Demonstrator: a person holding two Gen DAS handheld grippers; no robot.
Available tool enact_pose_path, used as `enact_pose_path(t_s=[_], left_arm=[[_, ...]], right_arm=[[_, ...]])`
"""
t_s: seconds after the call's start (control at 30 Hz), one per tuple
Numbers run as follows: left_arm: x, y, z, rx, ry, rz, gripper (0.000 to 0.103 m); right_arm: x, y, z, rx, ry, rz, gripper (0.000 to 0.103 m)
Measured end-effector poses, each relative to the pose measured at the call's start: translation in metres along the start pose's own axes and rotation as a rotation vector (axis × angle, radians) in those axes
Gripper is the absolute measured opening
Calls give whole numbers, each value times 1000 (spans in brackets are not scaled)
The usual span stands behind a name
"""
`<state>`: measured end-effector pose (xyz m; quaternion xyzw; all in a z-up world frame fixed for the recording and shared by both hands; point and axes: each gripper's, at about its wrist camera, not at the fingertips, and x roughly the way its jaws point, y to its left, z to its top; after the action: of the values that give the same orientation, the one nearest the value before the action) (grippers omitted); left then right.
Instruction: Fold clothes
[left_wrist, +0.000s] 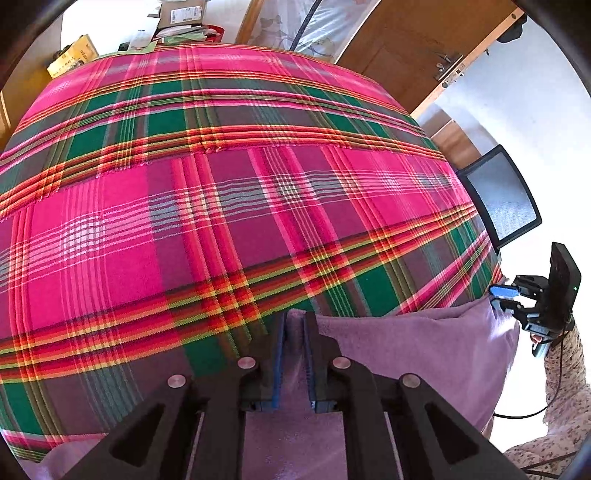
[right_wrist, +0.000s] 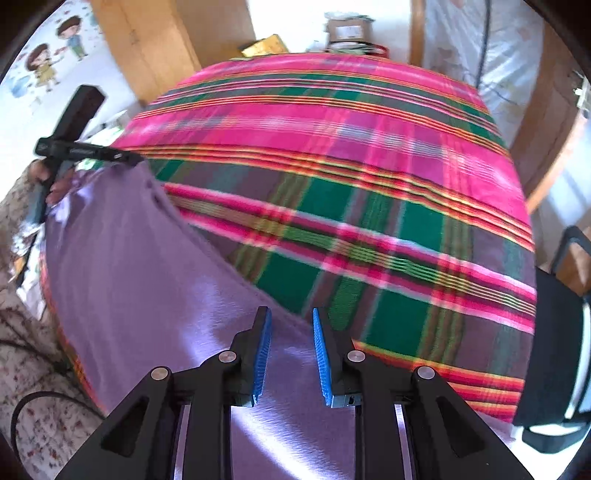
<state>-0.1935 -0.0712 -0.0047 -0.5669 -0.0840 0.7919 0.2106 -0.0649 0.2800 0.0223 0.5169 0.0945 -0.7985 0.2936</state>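
A purple cloth (left_wrist: 406, 350) lies flat along the near edge of a table covered by a pink, green and red plaid tablecloth (left_wrist: 221, 203). My left gripper (left_wrist: 294, 317) points down at the cloth's far edge. Its jaws stand a narrow gap apart with purple fabric showing between the blue pads. In the right wrist view the left gripper (right_wrist: 129, 158) sits at the far left corner of the purple cloth (right_wrist: 129, 258). My right gripper (right_wrist: 291, 314) hovers open over the cloth's right edge, nothing between its pads. The left wrist view shows the right gripper (left_wrist: 496, 299) at the cloth's right corner.
A black mesh chair (left_wrist: 498, 195) stands off the table's right side. Boxes and papers (left_wrist: 177, 18) crowd the floor beyond the far edge, near a wooden door (left_wrist: 406, 48). A floral sleeve (left_wrist: 565, 369) and a cable trail behind the right gripper.
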Motion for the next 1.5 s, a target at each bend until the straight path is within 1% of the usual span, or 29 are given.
enact_pose_path(t_s=[0.1,0.3,0.37,0.4,0.43,0.47,0.53,0.6,0.77,0.97,1.0,1.07,1.13,1.2,1.27,1.37,1.4,1.5], left_arm=[[1,-2,-1,5,0,3,11],[0,-3,-1,13,-3,8,13],[1,-5,-1,23,-1,15,13],[1,-7,-1,27,1,20,14],[1,-8,-1,31,3,24,15],[2,-9,-1,32,5,29,15],[2,-10,-1,34,3,34,18],[2,-11,-1,36,2,37,19],[2,-10,-1,28,5,32,19],[2,-10,-1,22,7,30,19],[2,-9,-1,20,10,27,19],[1,-7,0,9,17,14,19],[-1,-2,-1,-6,18,-12,21],[-4,2,-1,-12,13,-33,25],[-9,4,-4,0,3,-56,28],[-16,3,-8,55,-5,-79,34],[-18,2,-9,76,-1,-69,35],[-14,2,-8,112,19,-1,35]], right_arm=[[2,-3,-1,1,15,15,24],[6,-6,4,-15,29,-13,24],[9,2,4,-57,44,-25,32],[11,7,3,-79,52,-17,46],[12,8,3,-99,60,-9,56],[14,10,4,-119,69,-9,59],[18,12,7,-147,80,-29,59],[19,11,9,-156,79,-28,59],[16,4,9,-154,80,-9,59],[15,5,7,-158,76,-32,58],[14,5,6,-155,73,-31,57],[12,3,4,-140,67,-30,50],[12,2,3,-127,63,-26,40],[11,2,0,-116,56,-22,37],[11,2,-3,-108,50,-19,36],[13,2,-1,-97,46,-11,36],[13,2,-1,-95,45,-10,36],[14,3,-1,-91,41,-12,36]])
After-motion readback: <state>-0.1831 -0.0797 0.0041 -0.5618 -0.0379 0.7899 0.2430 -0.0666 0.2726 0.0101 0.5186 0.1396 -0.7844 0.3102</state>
